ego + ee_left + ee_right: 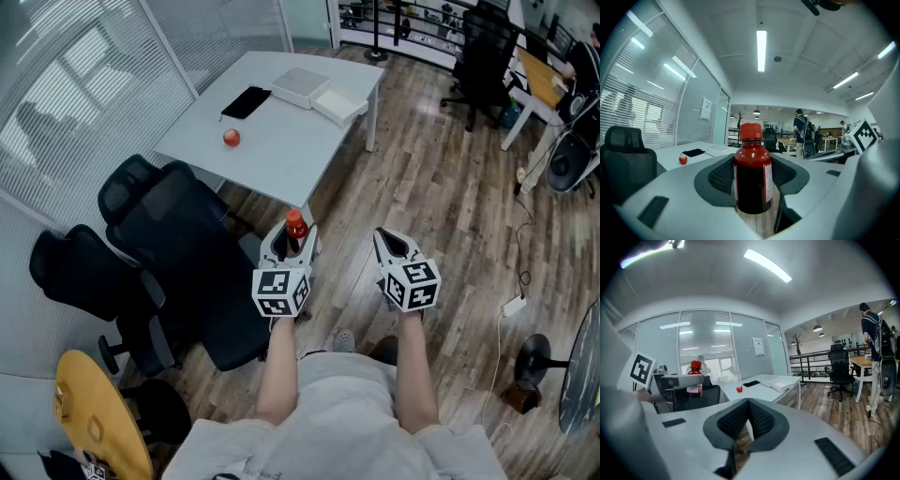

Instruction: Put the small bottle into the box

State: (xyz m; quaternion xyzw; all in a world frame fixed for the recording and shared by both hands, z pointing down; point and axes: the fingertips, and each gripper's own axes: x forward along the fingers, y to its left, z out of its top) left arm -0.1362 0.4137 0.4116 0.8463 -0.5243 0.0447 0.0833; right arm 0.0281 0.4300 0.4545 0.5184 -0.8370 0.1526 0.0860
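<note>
A small bottle (296, 226) of dark red liquid with a red cap stands upright between the jaws of my left gripper (293, 242), held in the air over the wooden floor. In the left gripper view the bottle (753, 173) fills the gap between the grey pads (721, 177). From the right gripper view the same bottle (695, 378) shows at the left. My right gripper (394, 247) is beside it, shut and empty, pads meeting (747, 420). The white box (300, 86) lies on the far end of the white table (281, 150), its lid (339, 103) next to it.
A small red ball (232, 139) and a flat black item (247, 101) lie on the table. Black office chairs (178, 244) stand left of me, a yellow round seat (94, 412) at bottom left. More chairs, desks and a person (802, 131) are far right.
</note>
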